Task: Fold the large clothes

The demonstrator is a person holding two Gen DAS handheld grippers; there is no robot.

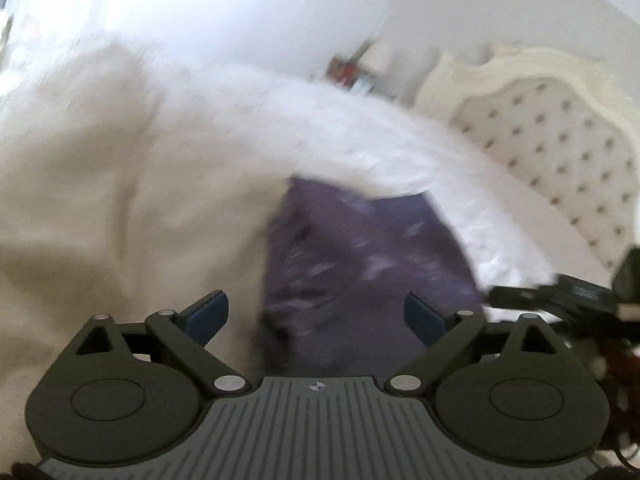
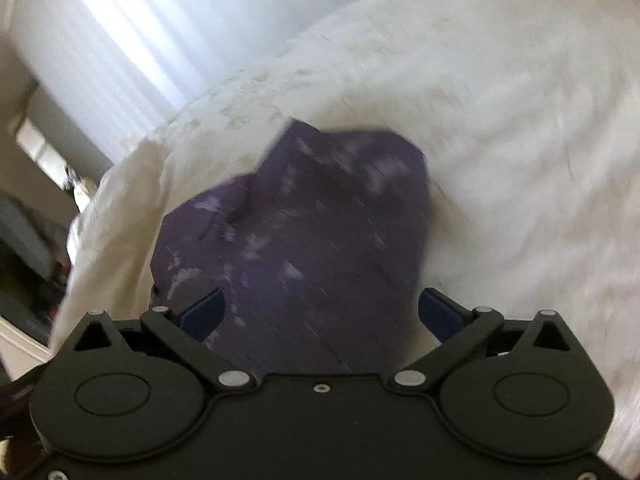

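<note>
A purple patterned garment [image 2: 296, 232] lies bunched on the white bedspread [image 2: 500, 120], just ahead of the left gripper [image 1: 316, 316] and right gripper [image 2: 320, 312], both spread wide, pinching nothing.

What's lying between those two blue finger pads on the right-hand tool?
In the right wrist view, the purple patterned garment lies on the bed between the right gripper's open pads, which aren't pressing it.

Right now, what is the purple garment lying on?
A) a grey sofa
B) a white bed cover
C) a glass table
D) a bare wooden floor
B: the purple garment lies on the white bed cover, which spreads around it on every visible side; the left wrist view shows a tufted headboard beyond it.
</note>
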